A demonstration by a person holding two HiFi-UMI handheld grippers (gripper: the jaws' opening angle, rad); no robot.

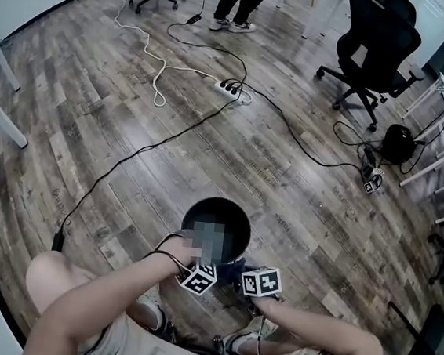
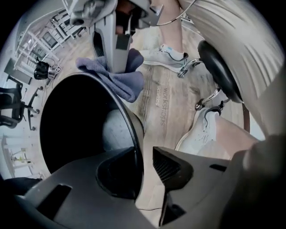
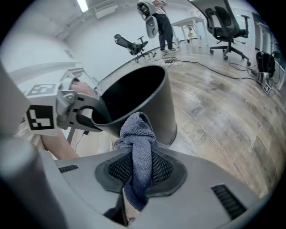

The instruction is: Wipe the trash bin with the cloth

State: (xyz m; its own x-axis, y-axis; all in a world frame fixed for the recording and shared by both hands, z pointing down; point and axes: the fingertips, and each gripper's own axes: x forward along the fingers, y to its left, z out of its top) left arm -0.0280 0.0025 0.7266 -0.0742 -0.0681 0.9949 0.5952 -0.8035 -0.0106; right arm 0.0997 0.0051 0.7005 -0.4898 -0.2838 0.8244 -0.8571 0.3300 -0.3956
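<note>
Forearms both reach forward and down to the bin [image 1: 238, 214], which stands upright on the floor [image 1: 289, 140] just ahead of your shoes [image 2: 167, 57]. Your left gripper [image 2: 144, 163] points straight down astride the near rim. Its jaws are apart, one inside and one outside, with the rim between them and not pinched. Your right gripper [image 3: 137, 170] tilts down toward the bin's outer wall, jaws clamped on the cloth [image 3: 136, 134], which is bunched beside the rim. Count: one bin, one cloth, two grippers, two shoes.
</note>
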